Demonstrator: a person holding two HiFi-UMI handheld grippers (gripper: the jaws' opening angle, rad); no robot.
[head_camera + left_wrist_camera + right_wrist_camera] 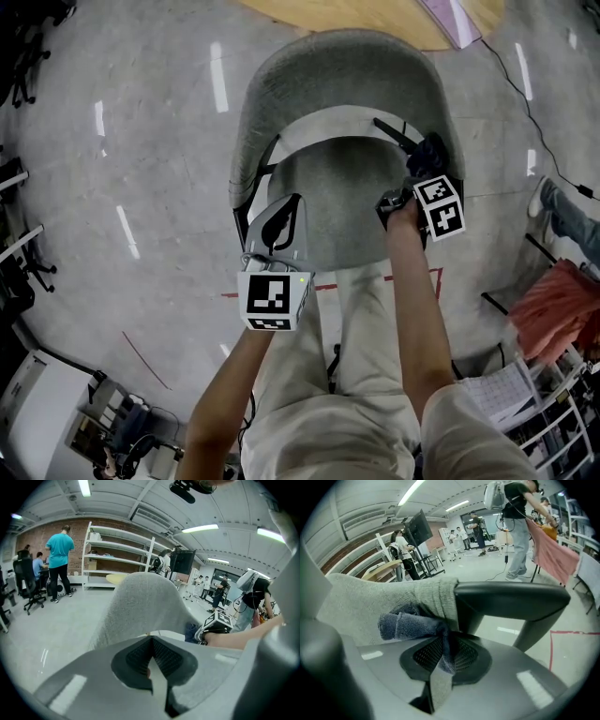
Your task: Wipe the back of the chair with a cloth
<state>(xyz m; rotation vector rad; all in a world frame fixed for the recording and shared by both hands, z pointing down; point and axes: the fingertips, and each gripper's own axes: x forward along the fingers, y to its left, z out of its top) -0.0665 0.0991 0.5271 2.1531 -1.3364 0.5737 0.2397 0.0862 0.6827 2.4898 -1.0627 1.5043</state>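
Observation:
The chair has a curved grey fabric back (347, 66) and black armrests (511, 602). My right gripper (419, 167) is shut on a dark blue cloth (408, 625), which is bunched against the inner right side of the chair back (370, 606), beside the right armrest. In the head view the cloth (429, 153) shows as a dark clump at the jaws. My left gripper (281, 223) hovers over the left part of the seat (342, 202), jaws shut with nothing between them. It points at the chair back (140, 606) without touching it.
A wooden table (375, 14) stands just beyond the chair. A red cloth (553, 309) hangs at the right, and a black cable (525, 122) runs across the floor. White shelves (117, 555) and several people stand farther off.

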